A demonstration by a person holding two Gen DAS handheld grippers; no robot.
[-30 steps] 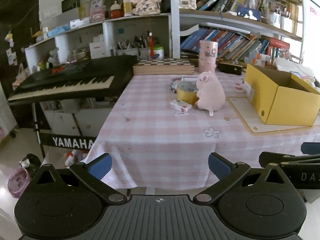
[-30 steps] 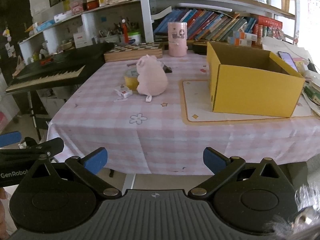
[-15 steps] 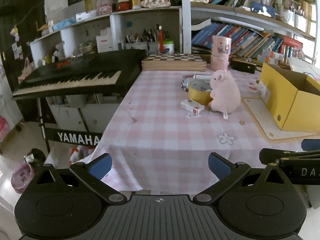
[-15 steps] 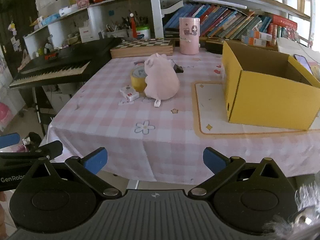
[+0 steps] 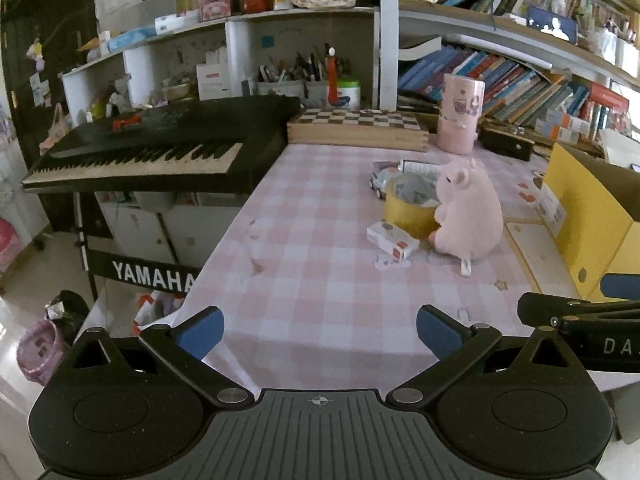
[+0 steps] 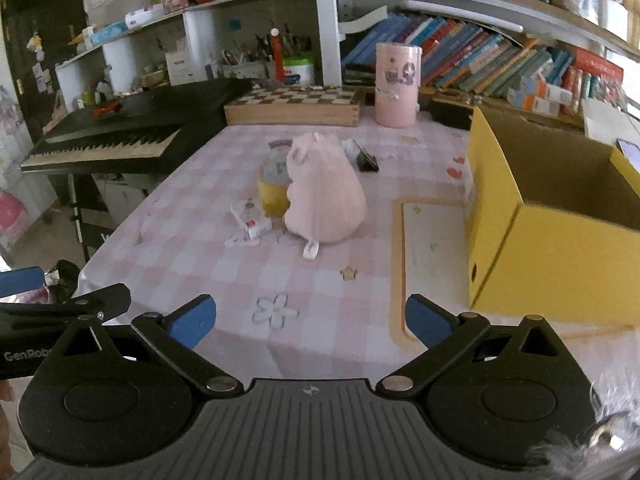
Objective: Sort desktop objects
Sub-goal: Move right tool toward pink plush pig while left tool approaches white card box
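Over the table's near edge, left wrist view: left gripper (image 5: 318,330) wide, empty, closer to the cluster than a second ago; approach under way, nothing sorted yet. Pig (image 5: 468,210) mid-table, touching yellow tub (image 5: 408,216); small carton (image 5: 392,240) just beside, toy car (image 5: 380,178) behind. Yellow box (image 5: 592,216) at right edge, open. Keyboard (image 5: 160,152) off left edge.

Right wrist view: right gripper (image 6: 306,320) wide, empty, also nearer. Pig (image 6: 324,196) blocks tub (image 6: 272,196); take it first, probably. Chessboard (image 6: 294,106) and pink canister (image 6: 396,86) at far edge, clear of the path.
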